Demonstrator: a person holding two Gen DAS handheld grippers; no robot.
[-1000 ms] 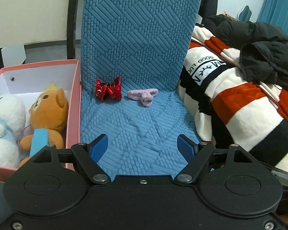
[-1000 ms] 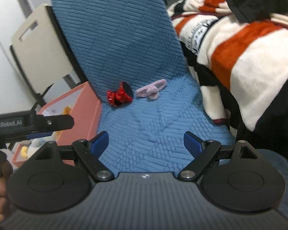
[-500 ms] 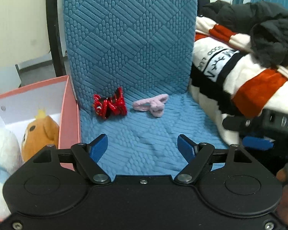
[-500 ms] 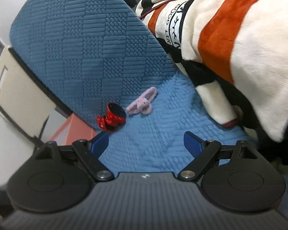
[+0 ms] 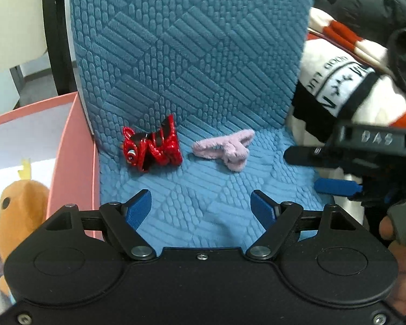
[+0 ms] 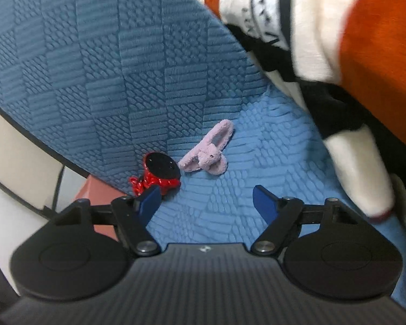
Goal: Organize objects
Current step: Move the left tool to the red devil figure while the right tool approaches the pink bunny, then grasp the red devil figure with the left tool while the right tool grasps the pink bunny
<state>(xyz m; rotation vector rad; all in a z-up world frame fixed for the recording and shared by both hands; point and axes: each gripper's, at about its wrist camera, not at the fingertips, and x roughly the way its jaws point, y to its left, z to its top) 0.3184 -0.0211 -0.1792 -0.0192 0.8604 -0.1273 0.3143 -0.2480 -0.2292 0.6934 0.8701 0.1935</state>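
A shiny red hair clip (image 5: 152,146) and a fuzzy pink hair tie (image 5: 225,148) lie side by side at the back of a blue textured seat cushion (image 5: 203,187). My left gripper (image 5: 201,208) is open and empty, short of both. My right gripper (image 6: 209,203) is open and empty; the pink tie (image 6: 209,153) lies ahead of it and the red clip (image 6: 159,176) is by its left fingertip. The right gripper also shows at the right of the left wrist view (image 5: 324,170), beside the pink tie.
A pink box (image 5: 73,146) stands left of the seat, holding an orange plush bear (image 5: 19,205) and a white plush. A striped red, white and black blanket (image 5: 346,81) with a black jacket on it lies to the right. The blue chair back (image 5: 189,48) rises behind.
Both grippers have moved closer to the clip and tie. The right gripper has come in from the right and now shows beside the pink tie in the left wrist view.
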